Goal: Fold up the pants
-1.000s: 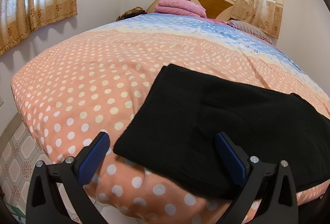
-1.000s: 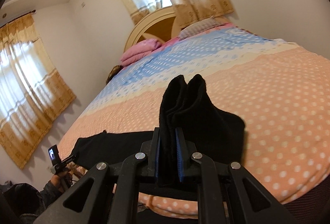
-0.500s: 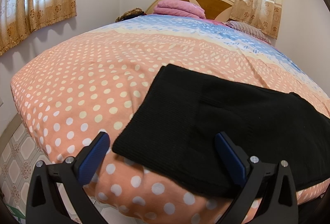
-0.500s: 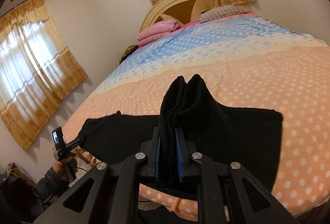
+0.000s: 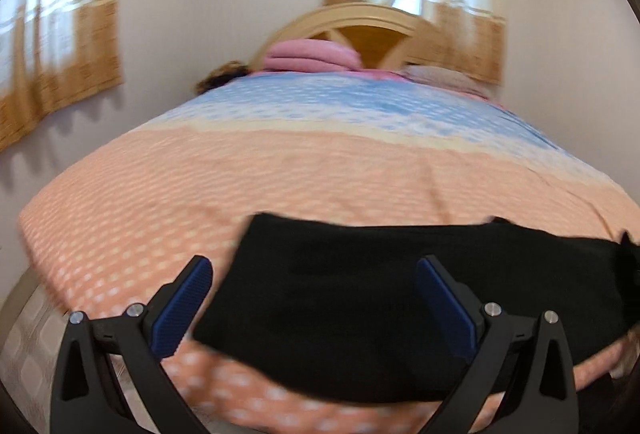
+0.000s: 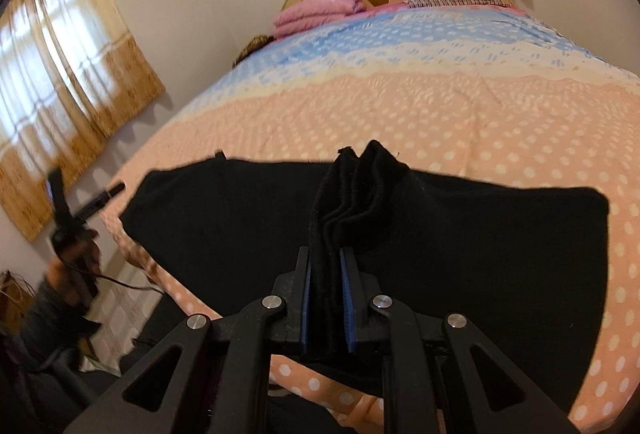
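1. Polka-dot bedding covers the bed (image 5: 280, 170), peach at the near end and blue toward the headboard (image 5: 360, 22), with curtained windows on the walls behind; the left wrist view is smeared by motion blur

2. Left gripper (image 5: 316, 298) hovers at the foot edge of the bed with its jaws spread wide and nothing between the blue pads (image 5: 182, 308); the left pad sits over peach cover, the right pad over black cloth

3. Black pants (image 5: 380, 298) lie flat across the near end of the bed, filling most of the gap between the left gripper's jaws and running on past the right jaw; their near-left corner lies just inside the left jaw

4. Beyond the jaws, a folded pink blanket (image 5: 312, 56) rests against the headboard, with a pillow (image 5: 440, 78) to its right

5. From the right wrist, the person's left hand (image 6: 74, 258) shows far to the left of the jaws, holding the other gripper off the bed's corner

6. Right gripper (image 6: 326, 298) has its jaws pressed together on a bunched fold of the pants (image 6: 480, 234), several layers standing up between the pads and rising above the fingertips

7. Spreading to both sides of the right jaws, the remaining cloth lies on the peach cover, its right edge a rounded corner well right of the jaws, with a strip of dotted bedding showing below it at the bed's edge
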`<state>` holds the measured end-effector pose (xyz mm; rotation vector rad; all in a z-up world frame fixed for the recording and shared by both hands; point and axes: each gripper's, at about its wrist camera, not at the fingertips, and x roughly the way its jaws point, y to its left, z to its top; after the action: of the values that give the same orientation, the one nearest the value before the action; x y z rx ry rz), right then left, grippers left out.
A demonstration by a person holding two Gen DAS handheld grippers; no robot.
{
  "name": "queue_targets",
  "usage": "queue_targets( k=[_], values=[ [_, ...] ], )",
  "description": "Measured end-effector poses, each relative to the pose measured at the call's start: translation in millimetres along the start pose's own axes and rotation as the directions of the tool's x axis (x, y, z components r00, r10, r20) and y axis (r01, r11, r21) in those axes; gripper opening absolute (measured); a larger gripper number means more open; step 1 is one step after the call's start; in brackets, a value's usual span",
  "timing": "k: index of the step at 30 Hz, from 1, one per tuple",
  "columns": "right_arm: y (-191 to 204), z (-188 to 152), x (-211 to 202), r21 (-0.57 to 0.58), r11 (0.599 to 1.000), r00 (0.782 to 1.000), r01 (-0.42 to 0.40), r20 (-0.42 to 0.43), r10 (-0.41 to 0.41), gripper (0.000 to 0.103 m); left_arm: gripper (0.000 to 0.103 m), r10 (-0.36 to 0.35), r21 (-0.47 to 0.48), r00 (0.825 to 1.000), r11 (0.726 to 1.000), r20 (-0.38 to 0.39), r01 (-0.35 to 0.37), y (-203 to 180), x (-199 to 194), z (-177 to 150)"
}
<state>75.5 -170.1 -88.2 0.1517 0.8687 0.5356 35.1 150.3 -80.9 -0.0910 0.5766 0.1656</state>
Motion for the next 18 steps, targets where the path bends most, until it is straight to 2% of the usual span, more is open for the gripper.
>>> queue_targets(
  k=[4,8,10,12,18],
  values=[
    [0,-3,13,-0.006,1.000,1.000,0.007,-0.015,-0.007,0.014,0.103,-0.117,0.061,0.993,0.991,-0.021,0.118,-39,-1,11],
    [-6,-6,17,0.013,1.000,0.999,-0.021,-0.036,0.022,0.018,0.103,-0.234,0.136,0.971,0.962,-0.048,0.238,-88,-3,22],
    [-7,-6,11,0.026,0.998,0.998,-0.054,-0.044,0.055,0.033,0.103,-0.298,0.173,0.951,0.936,-0.076,0.307,-116,-2,25],
    [-6,-6,-1,0.011,0.998,0.998,-0.062,-0.034,0.062,0.040,0.103,-0.348,0.206,0.931,0.908,-0.111,0.365,-144,-1,27],
    [-28,-17,-42,0.028,0.999,1.000,-0.024,0.012,0.024,0.041,0.103,-0.451,0.280,0.867,0.822,-0.213,0.496,-212,2,17]
  ],
)
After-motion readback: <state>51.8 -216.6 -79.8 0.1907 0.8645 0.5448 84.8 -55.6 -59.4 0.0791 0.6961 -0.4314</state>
